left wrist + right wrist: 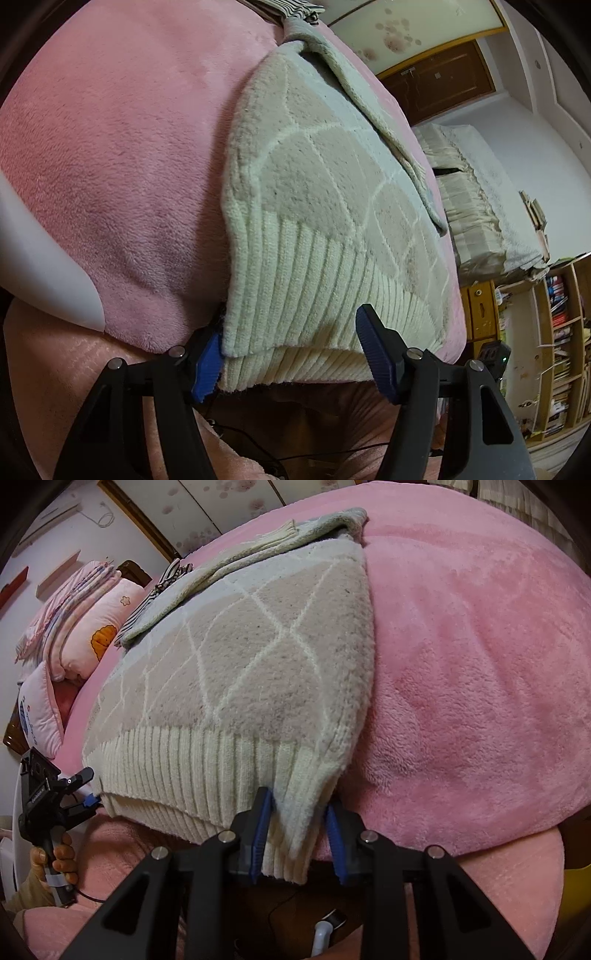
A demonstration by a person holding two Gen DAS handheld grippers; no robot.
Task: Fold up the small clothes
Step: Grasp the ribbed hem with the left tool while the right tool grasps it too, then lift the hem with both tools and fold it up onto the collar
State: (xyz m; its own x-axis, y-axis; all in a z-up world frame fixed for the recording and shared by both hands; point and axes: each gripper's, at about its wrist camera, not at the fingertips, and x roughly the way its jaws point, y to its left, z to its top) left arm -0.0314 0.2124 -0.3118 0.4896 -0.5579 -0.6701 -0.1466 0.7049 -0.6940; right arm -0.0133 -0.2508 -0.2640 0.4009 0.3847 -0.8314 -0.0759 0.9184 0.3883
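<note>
Sweater (pixel 325 206) flat on the pink bed (pixel 110 155), hem at the near edge; both grippers, left (pixel 295 354) and right (pixel 299 834), straddle hem corners, not clamped: pinch both layers, lift evenly.

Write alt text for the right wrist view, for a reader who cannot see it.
The right hand-held gripper, with blue pads, straddles the ribbed hem corner of a cream and grey diamond-patterned knitted sweater lying on a pink fleece blanket. At far left, the left hand-held gripper reaches the hem's other corner. Pink pillows lie behind.
</note>
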